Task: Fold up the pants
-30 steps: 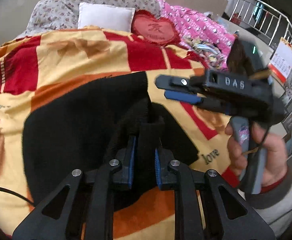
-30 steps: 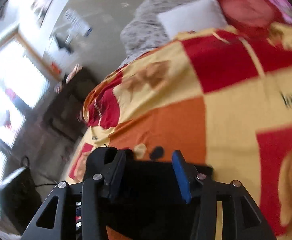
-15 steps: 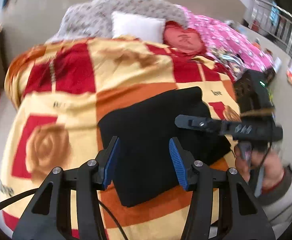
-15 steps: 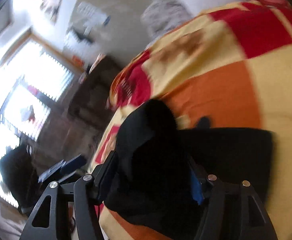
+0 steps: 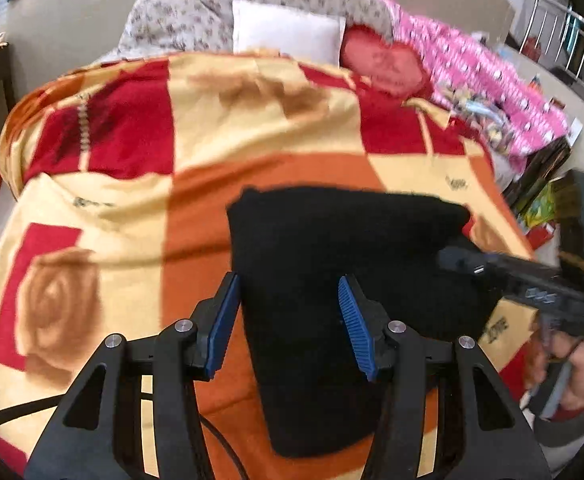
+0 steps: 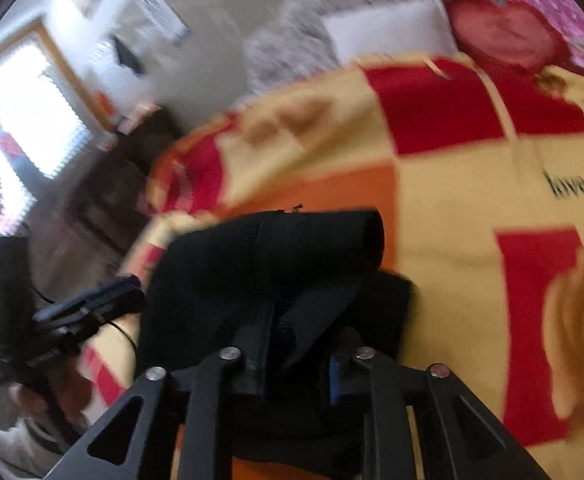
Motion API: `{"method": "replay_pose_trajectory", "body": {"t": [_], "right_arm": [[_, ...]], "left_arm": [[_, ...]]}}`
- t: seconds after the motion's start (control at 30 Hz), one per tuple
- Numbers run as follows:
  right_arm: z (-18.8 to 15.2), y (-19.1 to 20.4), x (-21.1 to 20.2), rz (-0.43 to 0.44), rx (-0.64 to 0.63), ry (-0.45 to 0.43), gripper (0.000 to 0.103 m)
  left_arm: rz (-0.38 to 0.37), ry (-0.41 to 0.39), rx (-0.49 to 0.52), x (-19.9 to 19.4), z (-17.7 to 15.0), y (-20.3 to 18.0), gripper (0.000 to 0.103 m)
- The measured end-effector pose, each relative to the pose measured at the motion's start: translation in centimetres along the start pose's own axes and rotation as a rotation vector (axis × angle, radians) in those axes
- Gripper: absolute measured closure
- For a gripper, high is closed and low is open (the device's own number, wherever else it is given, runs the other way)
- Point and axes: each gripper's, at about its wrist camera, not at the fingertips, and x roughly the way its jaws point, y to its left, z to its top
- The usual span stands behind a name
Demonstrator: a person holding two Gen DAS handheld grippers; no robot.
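Observation:
The black pants [image 5: 343,264] lie folded into a thick bundle on the red, orange and yellow blanket [image 5: 140,200] of a bed. My left gripper [image 5: 288,320] is open and empty, held above the bundle's near left part. My right gripper [image 6: 292,364] has black cloth of the pants [image 6: 268,264] bunched between its fingers, and the jaws look closed on it. The right gripper also shows in the left wrist view [image 5: 531,280], at the bundle's right edge. The left gripper shows at the left of the right wrist view [image 6: 88,308].
A white pillow [image 5: 288,36], a red heart cushion [image 5: 383,64] and a pink quilt [image 5: 487,80] lie at the head of the bed. A metal rail [image 5: 571,52] stands at the right. Dark furniture [image 6: 120,184] and a bright window [image 6: 20,120] are left of the bed.
My left gripper let go of the black cloth, opened and pulled back above the bundle. My right gripper took hold of the pants and shifted along the bundle's right edge.

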Motion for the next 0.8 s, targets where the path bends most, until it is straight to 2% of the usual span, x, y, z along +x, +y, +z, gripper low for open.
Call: {"method": "replay_pose_trajectory", "body": {"t": [0.03,0.17,0.2,0.27,0.33,0.43,0.5,0.63,0.8], "right_arm": [[-0.3,-0.4,-0.4,-0.049,0.009,-0.009,0.071],[0.8,-0.4,-3.8,-0.143,-0.009,-0.091,0.070],[1.1,-0.2,-4.5,-0.146,-0.015,-0.115,0.070],[1.8,1.1,-5.1,-0.037,-0.025,-0.143,0.070],[2.2,2.5,-4.0,0.012,-0.062,-0.105,0.070],[2.1,3.0,-1.0,-0.077,-0.104,-0.030,0.070],[1.9,2.1,1.2,-0.097,-0.083,0.023,0.069],[2.1,1.6,1.8,-0.114,-0.100,0.017,0.069],[1.7,3.4,-0.1,-0.128,-0.158,0.025,0.069]], "left_arm": [[0.017,0.005,-0.005,0.3,0.1,0.0,0.052],[0.019,0.015,-0.039,0.6,1.1,0.3,0.051],[0.036,0.006,-0.044,0.7,1.5,0.3,0.050],[0.051,-0.002,-0.053,0.9,1.9,0.4,0.050],[0.064,0.003,-0.050,1.4,2.3,0.2,0.046],[0.093,0.016,-0.035,2.5,2.5,-0.1,0.044],[0.107,0.014,-0.031,3.0,2.6,-0.1,0.043],[0.107,0.011,-0.048,3.2,2.7,0.1,0.041],[0.116,0.005,-0.042,2.2,2.3,-0.1,0.041]]}}
